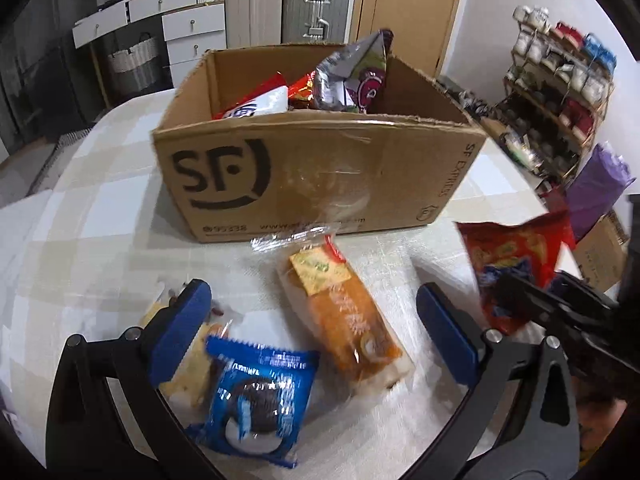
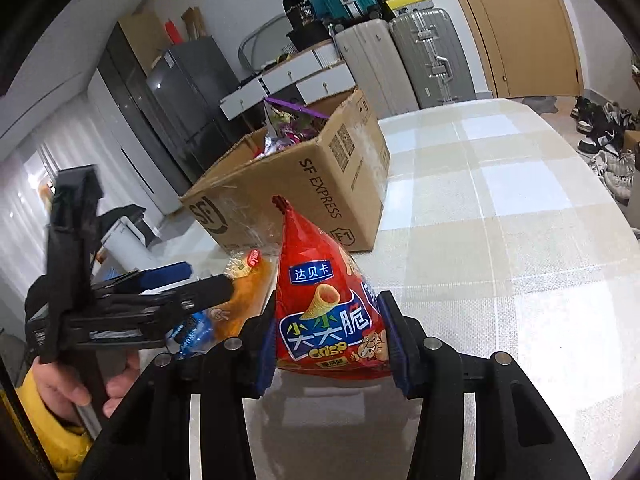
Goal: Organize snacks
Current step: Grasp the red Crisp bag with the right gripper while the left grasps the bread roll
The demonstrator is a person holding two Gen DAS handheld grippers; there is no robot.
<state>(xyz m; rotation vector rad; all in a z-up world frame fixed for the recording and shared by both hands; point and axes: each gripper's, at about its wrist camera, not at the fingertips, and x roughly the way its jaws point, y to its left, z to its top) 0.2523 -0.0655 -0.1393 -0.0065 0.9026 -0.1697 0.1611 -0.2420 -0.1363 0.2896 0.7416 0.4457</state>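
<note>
Slippage looks likeliest: the right gripper (image 2: 332, 344) pinches the puffy red crisp bag (image 2: 328, 308) low between its pads, short of the cardboard box (image 2: 304, 188) ahead, while the left gripper (image 1: 316, 332) hangs spread above the cookie packet (image 1: 260, 396).

table (image 1: 100, 216), checked cloth | cardboard box (image 1: 312, 176) set at centre | bread pack (image 1: 344, 312), Oreo pack (image 1: 260, 392) laid below
</note>
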